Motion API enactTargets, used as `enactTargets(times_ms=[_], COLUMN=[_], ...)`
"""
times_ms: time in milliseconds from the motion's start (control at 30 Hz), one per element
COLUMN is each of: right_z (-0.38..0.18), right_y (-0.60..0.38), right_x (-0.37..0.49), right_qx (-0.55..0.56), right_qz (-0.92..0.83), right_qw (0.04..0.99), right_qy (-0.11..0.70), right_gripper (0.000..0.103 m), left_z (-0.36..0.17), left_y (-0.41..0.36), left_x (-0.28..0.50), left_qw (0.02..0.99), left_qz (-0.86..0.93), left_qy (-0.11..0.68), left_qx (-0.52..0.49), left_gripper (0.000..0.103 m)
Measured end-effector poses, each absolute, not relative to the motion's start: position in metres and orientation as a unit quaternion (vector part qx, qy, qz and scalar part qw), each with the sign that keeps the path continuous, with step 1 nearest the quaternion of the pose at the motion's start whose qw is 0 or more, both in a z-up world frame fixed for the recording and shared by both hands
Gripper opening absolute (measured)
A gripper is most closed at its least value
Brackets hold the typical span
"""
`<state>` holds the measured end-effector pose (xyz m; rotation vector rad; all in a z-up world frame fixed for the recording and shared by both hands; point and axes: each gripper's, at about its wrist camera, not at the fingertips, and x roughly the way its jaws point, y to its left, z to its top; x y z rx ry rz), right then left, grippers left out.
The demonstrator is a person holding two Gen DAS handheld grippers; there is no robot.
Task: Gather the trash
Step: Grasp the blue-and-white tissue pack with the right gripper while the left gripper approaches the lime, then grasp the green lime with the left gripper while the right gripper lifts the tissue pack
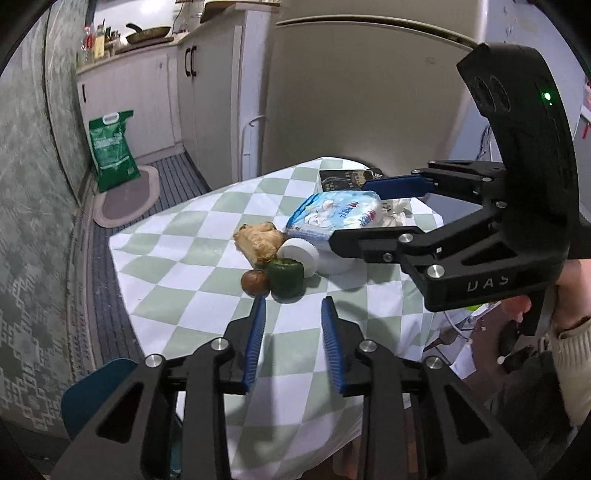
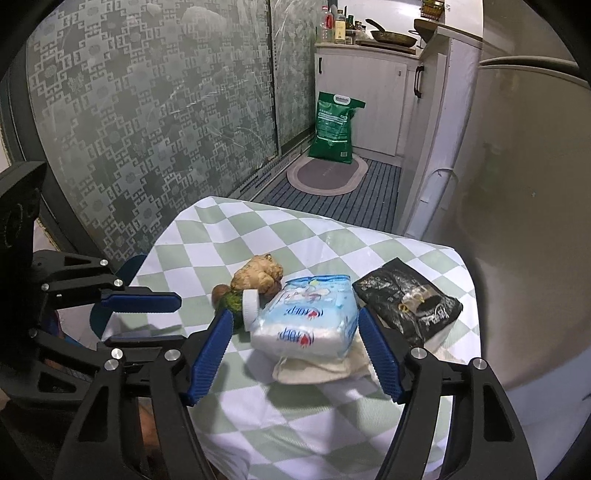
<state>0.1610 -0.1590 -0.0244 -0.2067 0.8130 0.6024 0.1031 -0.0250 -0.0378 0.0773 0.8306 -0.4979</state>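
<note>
1. Left wrist view: the left gripper (image 1: pixel 293 314), fingers apart and empty, hovers before the green pepper stub (image 1: pixel 285 277) on the worktop (image 1: pixel 177 273); it looks light and firm, likely best pinched across its sides.
2. Right wrist view: the right gripper (image 2: pixel 295 332), fingers wide apart, brackets the soft tissue pack (image 2: pixel 306 317); it probably squashes, so grip its middle.

Home kitchen: fridge (image 1: pixel 362 92), cabinets (image 2: pixel 373 99), frying pan (image 2: pixel 391 35) on counter.
</note>
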Motion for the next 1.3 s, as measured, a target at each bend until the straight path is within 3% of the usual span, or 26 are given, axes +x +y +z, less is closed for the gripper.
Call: enactTargets(times_ms=[300,433,533,1067,1200,1300], right_z=[-0.038,-0.038,-0.036,-0.011,-0.010,-0.011], right_y=[-0.155,-0.159,-0.165,-0.197,-0.200,-0.201], right_x=[0.176,0.181,0.181,0.161,0.158,0.153], right_qx=[-0.103,-0.087,-0.071,-0.023,-0.017,-0.014], right_qz=[0.283,0.293,0.302,0.322,0.324,0.326], right_qw=[0.866,0.863,0.864,0.872,0.873,0.871], right_qy=[0.398,0.401,0.398,0.368,0.365,0.366], right_gripper=[0.071,0.057,0.052,0.052,0.052,0.052], left_z=[-0.046,-0.049,-0.051,-0.055,-0.055,-0.051], left_y=[-0.037,-0.039,-0.039,-0.046,-0.048,-0.044], left_x=[0.118,0.124,0.128,0.148,0.147,0.141], left_qw=[0.879,0.877,0.876,0.870,0.872,0.877], left_qz=[-0.241,-0.236,-0.234,-0.238,-0.232,-0.228], left_qy=[0.411,0.417,0.421,0.432,0.430,0.423], left_qx=[0.036,0.035,0.031,0.015,0.022,0.021], left_gripper=[0.033,0.033,0.033,0.036,0.027,0.026])
